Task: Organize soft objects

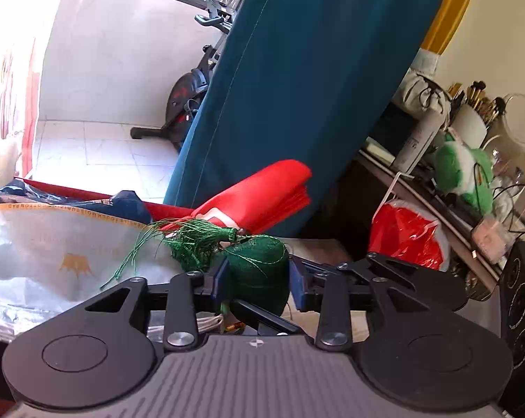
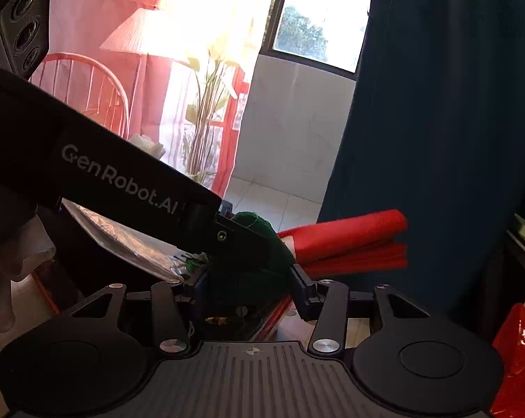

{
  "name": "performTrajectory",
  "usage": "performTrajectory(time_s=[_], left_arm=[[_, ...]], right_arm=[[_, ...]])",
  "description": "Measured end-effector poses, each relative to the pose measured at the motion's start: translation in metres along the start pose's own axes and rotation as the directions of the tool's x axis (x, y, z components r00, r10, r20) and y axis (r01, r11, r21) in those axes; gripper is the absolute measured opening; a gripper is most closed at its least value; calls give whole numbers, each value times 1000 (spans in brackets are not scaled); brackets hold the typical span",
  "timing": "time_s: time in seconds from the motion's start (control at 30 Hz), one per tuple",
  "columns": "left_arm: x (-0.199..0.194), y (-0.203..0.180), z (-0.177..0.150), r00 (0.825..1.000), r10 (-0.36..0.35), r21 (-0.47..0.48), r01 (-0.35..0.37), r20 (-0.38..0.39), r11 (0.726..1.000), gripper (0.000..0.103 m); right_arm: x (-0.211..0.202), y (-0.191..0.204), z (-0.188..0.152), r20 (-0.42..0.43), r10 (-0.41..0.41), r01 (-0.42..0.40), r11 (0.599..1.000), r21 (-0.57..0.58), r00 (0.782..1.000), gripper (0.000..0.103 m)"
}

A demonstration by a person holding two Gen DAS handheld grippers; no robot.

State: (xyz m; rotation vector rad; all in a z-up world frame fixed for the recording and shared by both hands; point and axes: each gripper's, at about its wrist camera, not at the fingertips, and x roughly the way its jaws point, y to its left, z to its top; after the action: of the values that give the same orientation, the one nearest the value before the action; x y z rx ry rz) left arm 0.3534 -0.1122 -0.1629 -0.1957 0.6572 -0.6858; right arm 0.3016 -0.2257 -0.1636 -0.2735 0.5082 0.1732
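Note:
A dark green cloth bundle with a green tassel sits between the blue pads of my left gripper, which is shut on it. In the right wrist view the same green bundle also lies between the pads of my right gripper, and both pads touch its sides. The left gripper's black housing reaches in from the upper left onto the bundle. A folded red cloth lies just beyond it.
A teal curtain hangs behind. A clear plastic package lies to the left. On the right are a cluttered shelf with a green plush toy, a red plastic bag and a black speaker. An exercise bike stands on the tiled floor.

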Motion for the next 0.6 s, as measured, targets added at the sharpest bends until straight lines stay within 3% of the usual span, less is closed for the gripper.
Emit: performTrajectory(time_s=[0.1, 0.27, 0.37, 0.5, 0.6], left_arm=[[-8, -2, -2, 998, 52, 40, -53, 22, 998, 53], [-34, -13, -7, 981, 160, 138, -175, 114, 975, 98], [-56, -12, -6, 969, 203, 146, -224, 143, 964, 103], [-78, -11, 0, 954, 248, 129, -271, 169, 954, 103], [-92, -12, 5, 942, 284, 109, -306, 180, 946, 103]], right_arm=[[-4, -1, 1, -8, -2, 2, 1000, 1, 1000, 46], [-15, 0, 14, -15, 1, 0, 1000, 23, 1000, 50], [-9, -2, 17, -26, 14, -13, 999, 41, 1000, 52], [-11, -4, 16, -30, 18, -16, 998, 69, 999, 52], [-13, -5, 12, -27, 13, -11, 996, 87, 1000, 58]])
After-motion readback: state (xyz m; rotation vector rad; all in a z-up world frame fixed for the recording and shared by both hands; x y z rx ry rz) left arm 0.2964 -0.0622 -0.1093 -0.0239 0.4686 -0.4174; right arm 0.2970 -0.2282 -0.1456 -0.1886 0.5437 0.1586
